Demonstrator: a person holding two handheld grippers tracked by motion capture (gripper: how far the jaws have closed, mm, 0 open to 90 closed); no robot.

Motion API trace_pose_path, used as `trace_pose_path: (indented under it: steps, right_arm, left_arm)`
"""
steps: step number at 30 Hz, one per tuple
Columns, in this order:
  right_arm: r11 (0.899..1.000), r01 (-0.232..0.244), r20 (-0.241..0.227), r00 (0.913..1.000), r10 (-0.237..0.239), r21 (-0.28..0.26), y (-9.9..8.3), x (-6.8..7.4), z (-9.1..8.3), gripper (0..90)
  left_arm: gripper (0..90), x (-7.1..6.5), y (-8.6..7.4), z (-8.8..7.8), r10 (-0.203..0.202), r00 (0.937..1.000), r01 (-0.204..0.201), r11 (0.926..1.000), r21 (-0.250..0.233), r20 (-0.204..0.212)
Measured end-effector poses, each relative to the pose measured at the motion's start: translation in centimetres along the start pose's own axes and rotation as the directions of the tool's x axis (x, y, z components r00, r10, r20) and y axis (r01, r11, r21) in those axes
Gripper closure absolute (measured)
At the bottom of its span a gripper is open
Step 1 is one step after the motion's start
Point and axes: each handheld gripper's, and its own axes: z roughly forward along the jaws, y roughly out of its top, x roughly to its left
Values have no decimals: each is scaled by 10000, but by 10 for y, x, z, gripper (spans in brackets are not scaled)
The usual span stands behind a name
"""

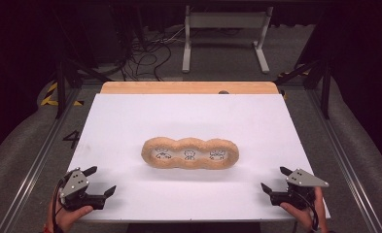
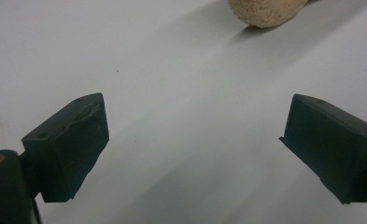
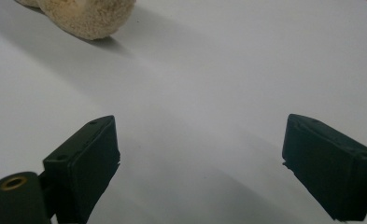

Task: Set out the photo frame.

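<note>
Now, both my left gripper (image 1: pixel 100 180) and right gripper (image 1: pixel 273 178) gape empty at the near corners; the tan fuzzy three-holed plush frame (image 1: pixel 190 153) lies mid-table, so I'd approach its ends evenly.

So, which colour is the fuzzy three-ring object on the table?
The fuzzy object is tan, light brown; the high view shows it best.

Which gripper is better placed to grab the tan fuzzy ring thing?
Neither clearly: left gripper and right gripper both sit open, about equally far from the ring piece. Each suits its near end.
</note>
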Motion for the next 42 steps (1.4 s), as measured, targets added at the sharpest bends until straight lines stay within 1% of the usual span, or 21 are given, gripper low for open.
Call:
trace_pose_path:
  steps: [6,9,15,25,30,32,40,42]
  right_arm:
    - [10000,12,-7,10000,-12,38,-1,-1,1,107]
    - [10000,-8,-19,10000,8,55,-1,-1,1,107]
    - [9999,34,-14,10000,-34,95,0,0,1,105]
    - [9999,-30,45,10000,30,121,0,0,2,102]
    - [9998,143,83,9999,-144,151,0,1,3,101]
    - [9998,91,93,9999,-93,169,0,1,3,101]
    - [10000,67,160,9998,-67,24,0,-2,-1,98]
    - [10000,38,174,9998,-38,30,0,-2,-1,98]
  left_arm:
    - [69,0,0,2,-6,10000,6,10000,67,51]
    - [69,-1,0,2,62,10000,-63,9999,142,44]
    - [69,0,0,2,54,10000,-55,9999,128,56]
    - [67,0,0,3,66,10000,-67,9999,148,38]
    - [67,0,1,5,1,10000,-2,9999,171,40]
    - [67,0,2,5,20,10000,-20,9998,192,29]
    - [67,0,3,7,36,10000,-35,9998,188,0]
    - [67,-1,3,7,122,9999,-123,9997,202,16]
